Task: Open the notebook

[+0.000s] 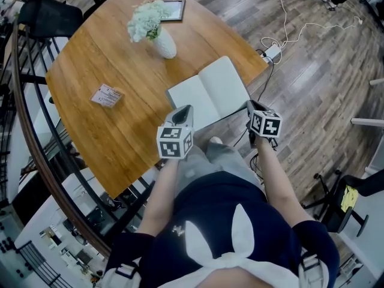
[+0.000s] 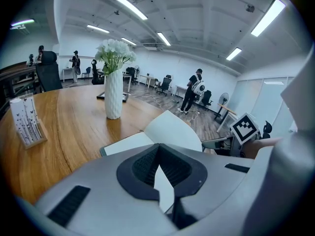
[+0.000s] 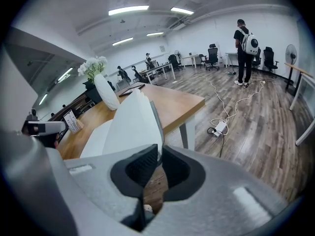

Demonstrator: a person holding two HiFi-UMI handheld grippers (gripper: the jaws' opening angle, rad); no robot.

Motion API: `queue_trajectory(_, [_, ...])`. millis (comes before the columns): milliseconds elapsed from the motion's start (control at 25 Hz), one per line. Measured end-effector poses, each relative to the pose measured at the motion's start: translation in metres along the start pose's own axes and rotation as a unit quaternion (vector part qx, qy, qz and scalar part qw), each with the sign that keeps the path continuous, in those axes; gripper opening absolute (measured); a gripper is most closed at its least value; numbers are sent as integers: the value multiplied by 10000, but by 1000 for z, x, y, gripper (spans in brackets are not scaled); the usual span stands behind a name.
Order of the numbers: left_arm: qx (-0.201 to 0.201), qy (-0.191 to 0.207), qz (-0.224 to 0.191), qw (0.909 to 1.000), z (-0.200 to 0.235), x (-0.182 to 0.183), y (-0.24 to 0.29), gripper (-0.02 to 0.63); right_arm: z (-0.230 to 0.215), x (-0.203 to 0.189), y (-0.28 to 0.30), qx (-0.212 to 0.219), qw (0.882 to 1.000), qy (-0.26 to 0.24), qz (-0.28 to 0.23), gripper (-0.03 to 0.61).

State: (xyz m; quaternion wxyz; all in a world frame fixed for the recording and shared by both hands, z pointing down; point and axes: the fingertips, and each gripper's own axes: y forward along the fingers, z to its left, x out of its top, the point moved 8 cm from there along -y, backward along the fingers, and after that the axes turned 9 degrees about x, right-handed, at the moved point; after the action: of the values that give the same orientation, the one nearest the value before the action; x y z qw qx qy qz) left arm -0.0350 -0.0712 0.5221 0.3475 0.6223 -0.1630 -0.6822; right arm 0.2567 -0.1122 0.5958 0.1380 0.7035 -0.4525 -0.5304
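The notebook (image 1: pixel 210 92) lies open with blank white pages at the near right corner of the round wooden table (image 1: pixel 114 53). Its right half reaches past the table edge. My left gripper (image 1: pixel 186 109) hovers over the near edge of the left page, its jaws shut with nothing held; the left gripper view shows the white pages (image 2: pixel 172 129) beyond its tips (image 2: pixel 158 154). My right gripper (image 1: pixel 249 105) is at the right page's near outer corner. In the right gripper view the right leaf (image 3: pixel 130 124) stands raised, and its dark edge runs in between the nearly closed jaws (image 3: pixel 158 151).
A white vase of flowers (image 1: pixel 163 44) stands behind the notebook. A card holder (image 1: pixel 107 96) sits to the left and a picture frame (image 1: pixel 173 9) at the far edge. A power strip with cables (image 1: pixel 272 53) lies on the floor at right. A black railing (image 1: pixel 36 131) curves along the left.
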Motion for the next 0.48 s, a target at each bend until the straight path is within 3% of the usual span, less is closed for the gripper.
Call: queue_trajectory(480, [-1,74,61,10000,-1,-6,3,17,-11,-8,10,48,9993,364,14,38])
